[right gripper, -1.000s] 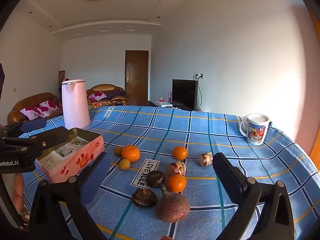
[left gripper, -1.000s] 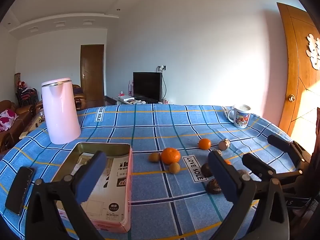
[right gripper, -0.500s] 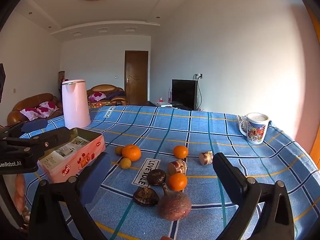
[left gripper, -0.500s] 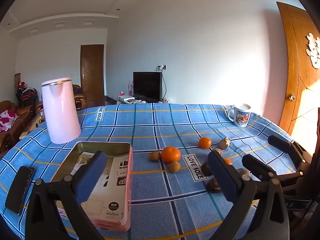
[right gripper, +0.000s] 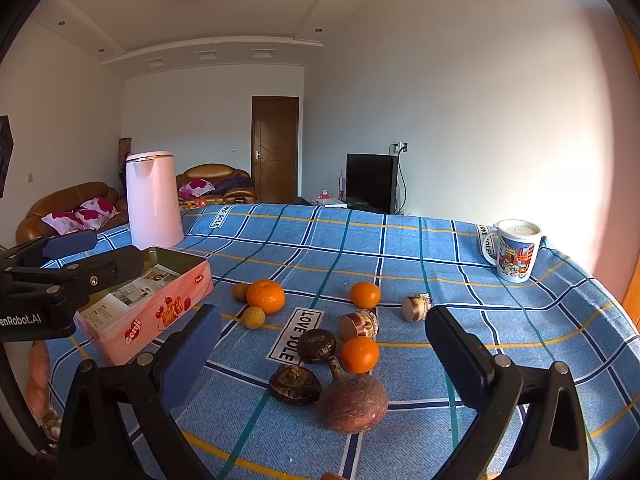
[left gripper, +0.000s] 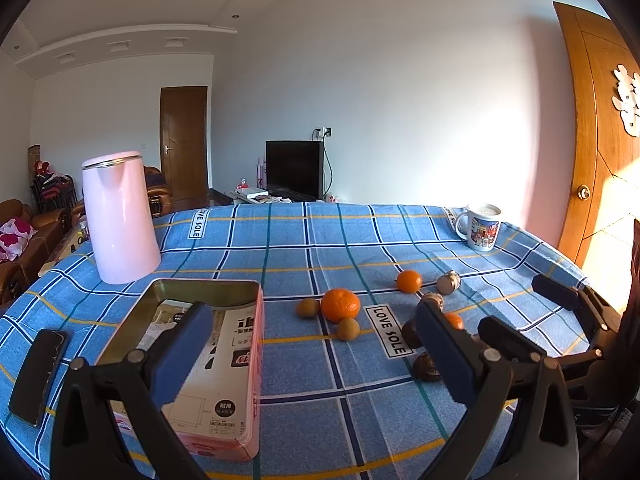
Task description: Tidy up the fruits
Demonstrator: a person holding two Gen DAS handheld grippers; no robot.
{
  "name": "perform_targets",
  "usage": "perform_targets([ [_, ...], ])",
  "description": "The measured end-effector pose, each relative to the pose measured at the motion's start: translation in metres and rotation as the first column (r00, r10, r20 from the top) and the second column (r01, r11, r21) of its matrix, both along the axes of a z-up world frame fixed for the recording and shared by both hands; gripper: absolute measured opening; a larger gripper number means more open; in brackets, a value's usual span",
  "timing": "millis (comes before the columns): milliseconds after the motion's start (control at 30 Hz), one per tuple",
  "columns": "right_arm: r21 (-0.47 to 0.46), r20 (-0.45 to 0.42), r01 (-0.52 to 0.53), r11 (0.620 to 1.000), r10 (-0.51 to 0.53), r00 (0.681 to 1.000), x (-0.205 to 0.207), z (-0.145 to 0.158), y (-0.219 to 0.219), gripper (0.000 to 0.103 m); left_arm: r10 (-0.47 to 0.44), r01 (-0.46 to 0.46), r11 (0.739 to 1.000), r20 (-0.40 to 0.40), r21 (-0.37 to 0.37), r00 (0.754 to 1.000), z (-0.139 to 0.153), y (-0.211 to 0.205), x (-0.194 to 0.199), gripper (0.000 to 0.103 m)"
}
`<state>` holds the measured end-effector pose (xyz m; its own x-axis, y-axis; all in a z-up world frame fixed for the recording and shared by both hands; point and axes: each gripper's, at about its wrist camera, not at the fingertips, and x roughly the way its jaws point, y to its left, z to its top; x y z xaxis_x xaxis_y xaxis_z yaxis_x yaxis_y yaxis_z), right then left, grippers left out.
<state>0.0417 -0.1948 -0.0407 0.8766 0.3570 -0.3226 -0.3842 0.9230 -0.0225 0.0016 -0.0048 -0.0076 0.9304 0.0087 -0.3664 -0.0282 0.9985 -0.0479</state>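
Observation:
Fruit lies loose on the blue checked tablecloth (right gripper: 400, 248): a large orange (right gripper: 265, 296) (left gripper: 340, 304), two smaller oranges (right gripper: 365, 294) (right gripper: 359, 354), two small brown round fruits (right gripper: 253, 317) (right gripper: 240, 291), dark brown fruits (right gripper: 317, 345) (right gripper: 295, 385) and a big reddish-brown one (right gripper: 353, 402). An open pink tin box (left gripper: 192, 360) (right gripper: 148, 300) stands at the left. My left gripper (left gripper: 312, 356) is open and empty, above the table by the tin. My right gripper (right gripper: 324, 360) is open and empty, just above the dark fruits.
A pink kettle (left gripper: 118, 216) stands at the back left. A printed mug (right gripper: 514, 250) stands at the back right. Two small cut wooden pieces (right gripper: 416, 307) (right gripper: 359, 324) lie among the fruit. A black phone (left gripper: 38, 374) lies at the left edge.
My right gripper has moved slightly forward and down toward the dark fruits. My left gripper has barely moved. Nothing on the table has shifted.

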Motion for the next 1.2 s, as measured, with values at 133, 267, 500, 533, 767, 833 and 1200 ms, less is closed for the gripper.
perform_targets([
  [133, 0.003, -0.004, -0.001, 1.000, 0.001, 1.000, 0.0003, -0.0008, -0.0007, 0.102, 0.000, 0.000, 1.000, 0.000, -0.002, 1.000, -0.0001, -0.0001, 0.0000, 0.103],
  [267, 0.003, -0.004, -0.002, 1.000, 0.002, 1.000, 0.0000, -0.0011, -0.0006, 0.102, 0.001, -0.001, 1.000, -0.001, -0.001, 1.000, -0.0005, -0.0006, 0.0003, 0.103],
  [500, -0.001, -0.010, -0.009, 1.000, 0.009, 1.000, -0.0005, -0.0029, 0.0022, 0.102, 0.000, 0.000, 1.000, 0.000, 0.000, 1.000, -0.0009, 0.0002, 0.0001, 0.103],
  [533, -0.002, -0.011, -0.010, 1.000, 0.010, 1.000, -0.0005, -0.0032, 0.0025, 0.102, 0.001, -0.001, 1.000, 0.000, -0.001, 1.000, -0.0008, 0.0002, 0.0002, 0.103],
  [767, -0.004, -0.015, -0.014, 1.000, 0.014, 1.000, -0.0003, -0.0043, 0.0033, 0.102, 0.001, -0.001, 1.000, 0.000, -0.002, 1.000, -0.0013, 0.0005, -0.0003, 0.103],
  [833, -0.004, -0.014, -0.013, 1.000, 0.013, 1.000, -0.0005, -0.0044, 0.0035, 0.102, 0.001, -0.001, 1.000, -0.001, -0.002, 1.000, -0.0015, 0.0002, -0.0002, 0.103],
  [1200, -0.005, -0.018, -0.009, 1.000, 0.009, 1.000, -0.0003, -0.0061, 0.0031, 0.102, 0.001, -0.001, 1.000, -0.004, -0.002, 1.000, -0.0021, 0.0003, 0.0001, 0.103],
])
